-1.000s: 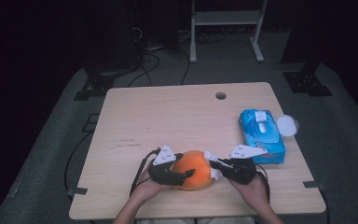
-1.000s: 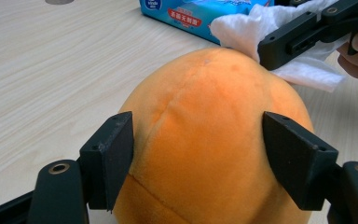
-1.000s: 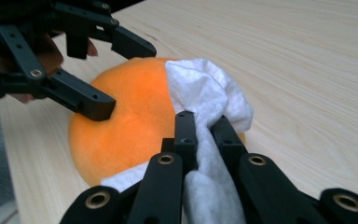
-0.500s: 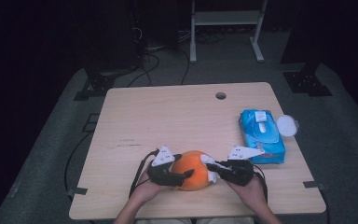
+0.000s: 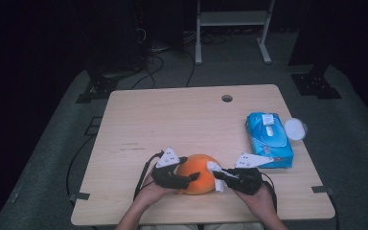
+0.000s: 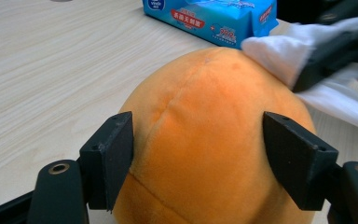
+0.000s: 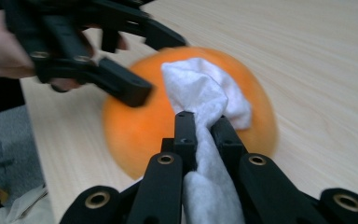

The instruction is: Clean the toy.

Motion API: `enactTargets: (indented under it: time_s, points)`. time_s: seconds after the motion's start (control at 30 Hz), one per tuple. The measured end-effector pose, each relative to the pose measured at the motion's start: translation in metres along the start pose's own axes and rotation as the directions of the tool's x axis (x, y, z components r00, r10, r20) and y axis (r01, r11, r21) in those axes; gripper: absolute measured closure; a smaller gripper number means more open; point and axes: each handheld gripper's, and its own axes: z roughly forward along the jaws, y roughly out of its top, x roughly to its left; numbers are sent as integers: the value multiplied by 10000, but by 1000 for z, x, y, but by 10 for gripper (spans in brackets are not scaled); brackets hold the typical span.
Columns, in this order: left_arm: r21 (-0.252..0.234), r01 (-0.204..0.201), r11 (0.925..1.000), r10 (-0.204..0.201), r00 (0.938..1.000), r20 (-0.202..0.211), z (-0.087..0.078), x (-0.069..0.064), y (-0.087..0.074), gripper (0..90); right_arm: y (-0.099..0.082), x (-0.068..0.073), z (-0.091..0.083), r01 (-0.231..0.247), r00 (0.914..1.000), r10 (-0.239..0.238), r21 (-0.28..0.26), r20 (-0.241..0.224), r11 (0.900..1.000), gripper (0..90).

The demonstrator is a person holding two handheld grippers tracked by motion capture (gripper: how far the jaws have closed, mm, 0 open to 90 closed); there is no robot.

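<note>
The left gripper (image 6: 198, 158) is clamping one round orange plush ball (image 6: 205, 140); the right gripper (image 7: 203, 126) is pinching one white wipe (image 7: 200, 93) against it. The ball is sitting near the wooden table's (image 5: 172, 120) front edge, one blue wipe pack (image 5: 268, 139) lying rightward, open surface stretching behind.

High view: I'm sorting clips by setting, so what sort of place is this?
Likely a lab or recording studio, not a home: a bare wooden table on grey carpet, dark surroundings, cables across the floor, and black equipment stands beside it.
</note>
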Motion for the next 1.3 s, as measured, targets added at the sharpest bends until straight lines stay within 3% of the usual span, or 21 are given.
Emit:
enactTargets:
  time_s: [0.03, 0.07, 0.1, 0.2, 0.33, 0.4, 0.5, 0.57, 0.77, 0.83, 0.93, 1.0, 1.07, 1.13, 1.17, 1.3]
  points:
    - [5, 2, 10000, -2, 10000, -1, 0, 0, 0, 270, -4, -12, -1, -275, 9985, 267, 166, 477, 9995, 823]
    - [-18, 27, 10000, -27, 10000, 3, -1, 0, -1, 270, -4, -12, -1, -275, 9985, 267, 166, 477, 9995, 823]
    - [-17, 66, 10000, -66, 10000, 23, -2, 1, -2, 270, -7, -19, -1, -642, 9964, 629, 204, 576, 9977, 823]
    - [-47, 98, 9999, -98, 9999, -28, -3, 1, -3, 270, -5, -17, -2, -732, 9970, 733, -56, 232, 9973, 822]
    - [-30, 127, 9999, -127, 9999, -32, -3, 2, -3, 270, 4, -3, -2, -306, 9993, 295, -494, -235, 9983, 821]
    - [-99, 215, 9997, -215, 9998, -25, -3, 2, -3, 270, 2, -7, -1, -355, 9992, 347, -414, -194, 9985, 822]
    - [-116, 313, 9994, -313, 9995, -10, -3, 4, -3, 270, -6, -20, 1, -895, 9957, 895, 7, 228, 9960, 822]
    - [-100, 279, 9996, -279, 9996, -52, -2, 2, -3, 270, -8, -24, 1, -1140, 9934, 1140, 1, 149, 9935, 822]
    - [65, -325, 9994, 326, 9994, -134, 3, -13, 0, 269, 7, -6, -1, -559, 9979, 536, -667, -357, 9962, 821]
    - [154, -449, 9989, 448, 9990, 37, 1, -14, 1, 261, 5, -6, 1, -459, 9986, 446, -460, -278, 9979, 821]
    - [-133, -510, 9986, 515, 9979, 398, -3, -13, 5, 225, -2, -15, 3, -636, 9978, 632, -212, -196, 9978, 821]
    - [-198, -427, 9989, 432, 9988, 247, -4, -9, 6, 193, -3, -18, 2, -587, 9983, 587, -89, 44, 9982, 821]
    - [-58, -6, 10000, 7, 9999, 135, -2, -4, 3, 135, -4, -21, 2, -633, 9980, 634, -118, 39, 9979, 821]
    - [106, 415, 9991, -418, 9985, 352, 1, 0, -3, 144, -4, -21, 3, -678, 9977, 678, -137, 15, 9976, 821]
    - [199, 254, 9995, -261, 9990, 367, 2, -3, -4, 196, -2, -20, 4, -702, 9975, 703, -162, 77, 9974, 820]
    - [557, -178, 9983, 139, 9975, 689, 0, -9, 0, 206, 1, -20, 6, -696, 9975, 698, -203, 84, 9974, 819]
